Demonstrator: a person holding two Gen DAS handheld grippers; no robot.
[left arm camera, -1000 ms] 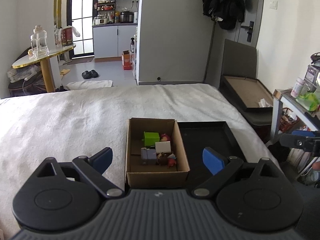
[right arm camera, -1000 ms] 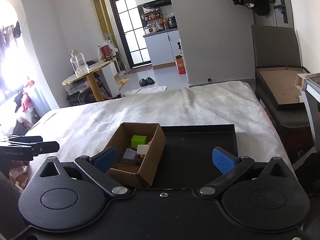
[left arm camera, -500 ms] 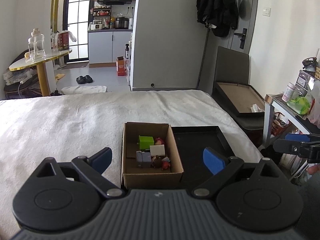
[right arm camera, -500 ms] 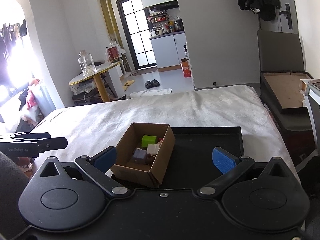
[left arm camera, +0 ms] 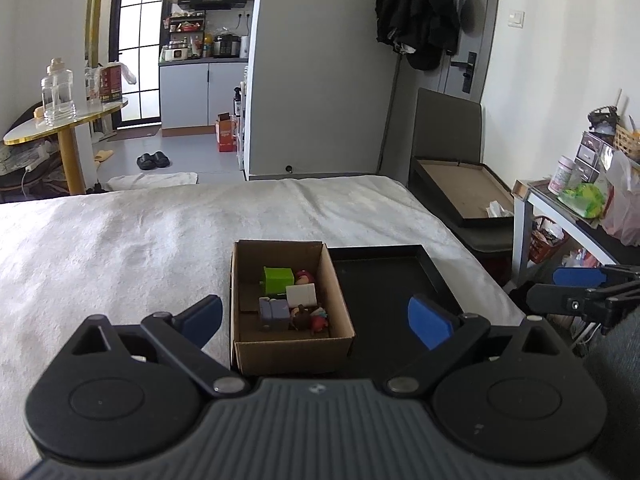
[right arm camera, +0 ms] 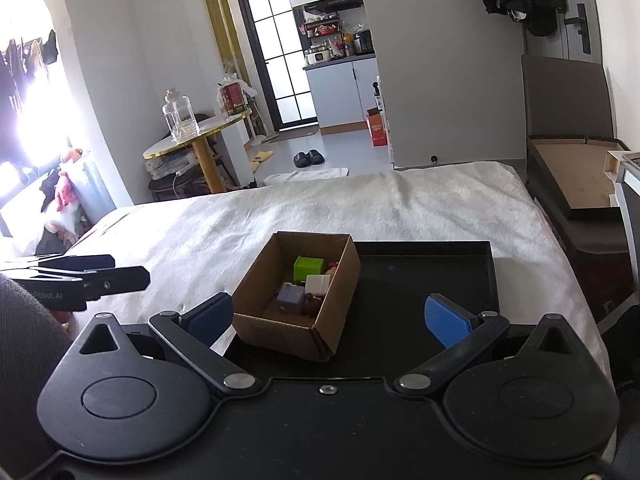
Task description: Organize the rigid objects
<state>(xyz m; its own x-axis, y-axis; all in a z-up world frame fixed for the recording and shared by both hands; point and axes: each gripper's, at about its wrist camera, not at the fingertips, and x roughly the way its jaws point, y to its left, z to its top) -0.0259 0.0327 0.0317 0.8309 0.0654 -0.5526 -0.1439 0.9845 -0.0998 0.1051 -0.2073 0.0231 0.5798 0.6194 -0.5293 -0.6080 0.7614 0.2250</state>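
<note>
A bed (left arm camera: 120,248) under a white blanket filled the foreground; beyond it stood a round gold-rimmed table (left arm camera: 60,124) and a kitchen doorway. On the blanket lay a black tray (right arm camera: 460,276), bare inside, with a cardboard box (left arm camera: 292,344) touching its left edge. The box held small rigid toys: a green block (left arm camera: 278,278), a white block (left arm camera: 301,294), a grey-purple block (left arm camera: 273,312) and small red-brown figures (left arm camera: 312,318). The left gripper (left arm camera: 314,318) and right gripper (right arm camera: 328,314) were both spread wide, holding nothing, short of the box.
</note>
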